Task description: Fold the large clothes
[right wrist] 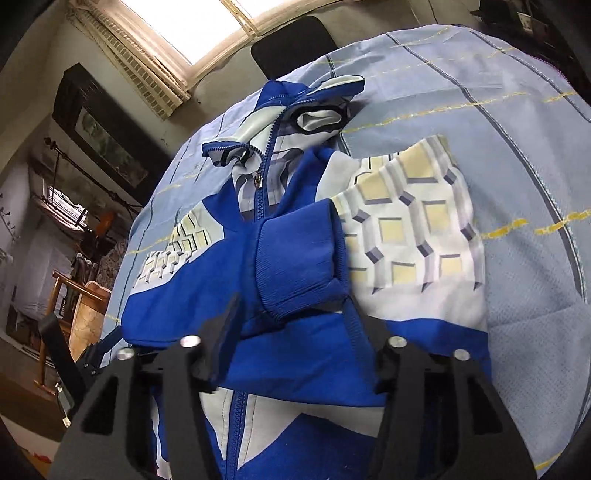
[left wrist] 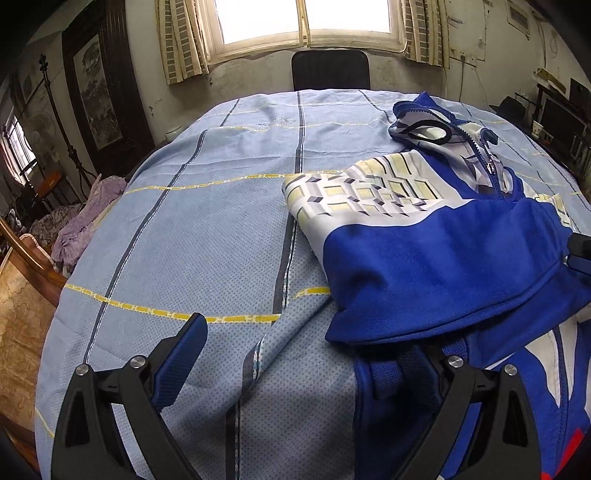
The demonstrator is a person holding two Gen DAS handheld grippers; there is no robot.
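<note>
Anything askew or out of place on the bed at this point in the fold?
Nothing is damaged or spilled. The blue jacket looks untidy: its sleeves are folded across the chest, but the collar is crumpled and twisted to one side. The bedsheet shows a few creases near the left gripper.

I can't read any text, label, brand or number from either wrist camera. A faint mark on the bedsheet [left wrist: 280, 121] is too blurred to make out.

The jacket [left wrist: 436, 236] is spread on the bedsheet [left wrist: 207, 229] — toward its right side. A chair [left wrist: 330, 69] is set behind, under the window [left wrist: 303, 22].
</note>
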